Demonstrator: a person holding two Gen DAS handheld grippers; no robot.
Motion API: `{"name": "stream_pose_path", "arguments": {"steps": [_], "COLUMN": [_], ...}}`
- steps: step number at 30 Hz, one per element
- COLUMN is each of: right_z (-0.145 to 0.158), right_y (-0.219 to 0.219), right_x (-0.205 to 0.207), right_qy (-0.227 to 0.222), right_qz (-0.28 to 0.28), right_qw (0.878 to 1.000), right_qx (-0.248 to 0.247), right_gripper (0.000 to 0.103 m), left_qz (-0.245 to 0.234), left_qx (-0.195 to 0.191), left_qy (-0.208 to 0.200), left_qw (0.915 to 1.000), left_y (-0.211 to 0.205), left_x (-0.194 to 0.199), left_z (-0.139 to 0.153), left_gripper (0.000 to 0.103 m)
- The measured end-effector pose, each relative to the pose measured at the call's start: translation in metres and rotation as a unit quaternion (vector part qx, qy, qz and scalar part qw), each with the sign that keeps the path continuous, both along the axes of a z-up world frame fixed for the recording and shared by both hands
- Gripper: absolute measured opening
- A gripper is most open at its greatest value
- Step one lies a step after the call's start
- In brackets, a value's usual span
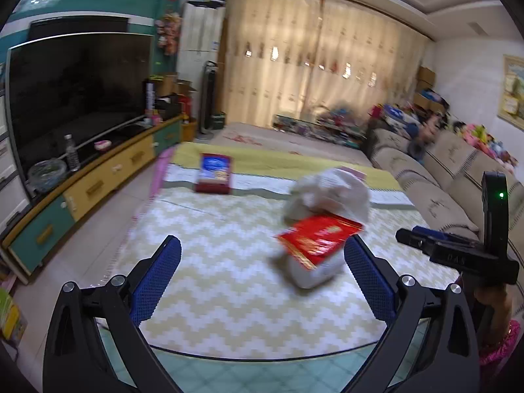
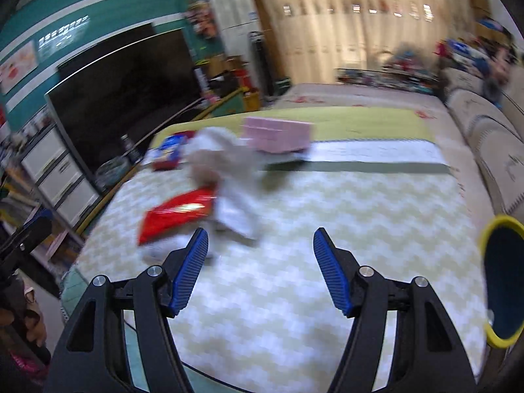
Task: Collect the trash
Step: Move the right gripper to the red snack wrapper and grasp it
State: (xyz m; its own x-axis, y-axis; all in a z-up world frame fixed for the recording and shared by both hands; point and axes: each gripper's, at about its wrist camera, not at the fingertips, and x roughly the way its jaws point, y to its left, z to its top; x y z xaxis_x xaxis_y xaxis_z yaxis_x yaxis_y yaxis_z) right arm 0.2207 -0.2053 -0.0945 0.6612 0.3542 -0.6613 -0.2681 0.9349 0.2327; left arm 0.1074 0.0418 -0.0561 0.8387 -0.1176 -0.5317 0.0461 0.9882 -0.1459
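Observation:
A white plastic bag lies crumpled on the zigzag-patterned table cover, with a red wrapper sticking out of it. My left gripper is open; the bag sits just ahead of its right finger. In the right wrist view the same bag and red wrapper lie ahead and left of my right gripper, which is open with nothing between its fingers. Both views are blurred. The right gripper also shows at the right edge of the left wrist view.
A red and blue box and a pink box lie further back on the table. A TV on a low cabinet stands left, a beige sofa right. A yellow-rimmed round thing shows at the right edge.

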Motion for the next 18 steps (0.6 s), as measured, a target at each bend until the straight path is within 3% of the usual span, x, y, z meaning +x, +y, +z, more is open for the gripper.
{"name": "stream_pose_path", "arguments": {"steps": [4, 7, 9, 16, 18], "right_z": [-0.009, -0.014, -0.017, -0.026, -0.029], "right_y": [0.023, 0.033, 0.037, 0.042, 0.041], "right_x": [0.011, 0.021, 0.026, 0.046, 0.049], "right_qy": [0.016, 0.024, 0.030, 0.052, 0.064], "right_qz": [0.007, 0.004, 0.001, -0.015, -0.009], "right_qw": [1.000, 1.000, 1.000, 0.998, 0.997], "right_qx": [-0.002, -0.001, 0.002, 0.016, 0.032], "right_gripper": [0.063, 0.053, 0.046, 0.041, 0.025], "left_qz": [0.036, 0.044, 0.045, 0.028, 0.025], "left_qx": [-0.002, -0.004, -0.001, -0.001, 0.000], "left_qy": [-0.007, -0.010, -0.013, -0.010, -0.008], "left_qw": [0.9993, 0.9990, 0.9989, 0.9995, 0.9997], "left_y": [0.026, 0.036, 0.037, 0.029, 0.025], "left_x": [-0.005, -0.009, -0.012, -0.011, -0.010], "left_z": [-0.001, -0.001, -0.001, -0.004, -0.006], "left_gripper": [0.098, 0.098, 0.098, 0.098, 0.098]}}
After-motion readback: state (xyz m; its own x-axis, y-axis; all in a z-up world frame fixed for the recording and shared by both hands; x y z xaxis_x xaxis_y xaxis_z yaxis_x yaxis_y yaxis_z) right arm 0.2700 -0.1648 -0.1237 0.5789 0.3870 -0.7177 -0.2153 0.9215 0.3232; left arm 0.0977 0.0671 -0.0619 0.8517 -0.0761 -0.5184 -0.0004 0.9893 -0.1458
